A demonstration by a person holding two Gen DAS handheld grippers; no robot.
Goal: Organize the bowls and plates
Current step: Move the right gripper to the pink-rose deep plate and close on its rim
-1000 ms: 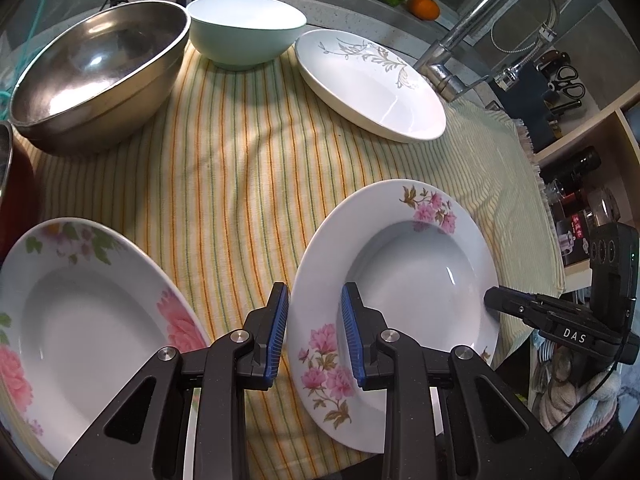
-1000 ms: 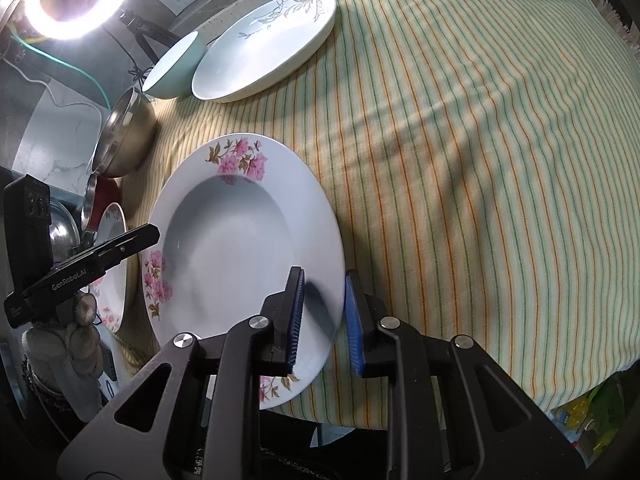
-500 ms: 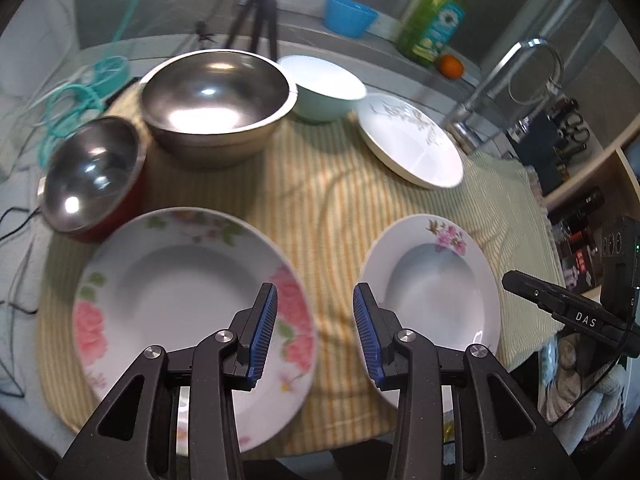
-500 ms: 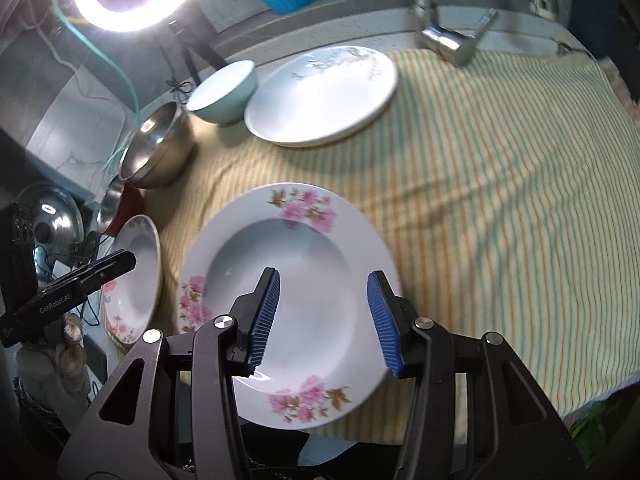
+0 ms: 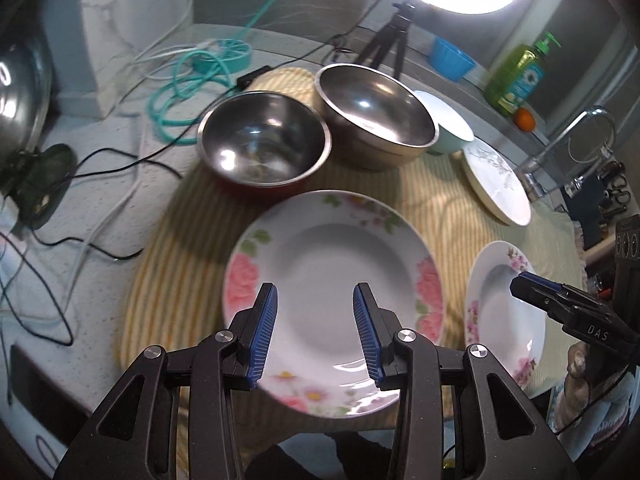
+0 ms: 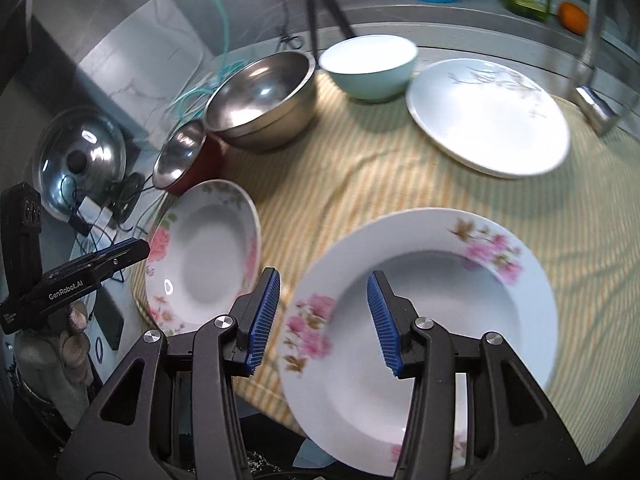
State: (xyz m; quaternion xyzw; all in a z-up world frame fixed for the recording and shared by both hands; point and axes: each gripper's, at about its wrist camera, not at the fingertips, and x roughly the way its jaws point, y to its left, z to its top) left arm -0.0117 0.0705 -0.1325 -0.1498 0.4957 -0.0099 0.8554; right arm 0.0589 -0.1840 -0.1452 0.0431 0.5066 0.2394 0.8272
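My left gripper is open and empty, hovering over the near half of a big deep plate with red roses that lies on the striped cloth. A smaller deep plate with pink blossoms lies to its right. My right gripper is open too, hanging above the left rim of that blossom plate without touching it. The rose plate is to its left. Behind stand a red-sided steel bowl, a large steel bowl, a mint bowl and a white plate with a branch pattern.
The striped cloth ends at the counter's near edge, just under both plates. Cables and a teal hose lie at the left, with a pot lid. A tripod, a blue cup, a soap bottle, an orange and a tap stand at the back.
Both grippers stood closed around the blossom plate's near rim; they have opened, let it go and pulled back and up. The left one has swung left over the rose plate.
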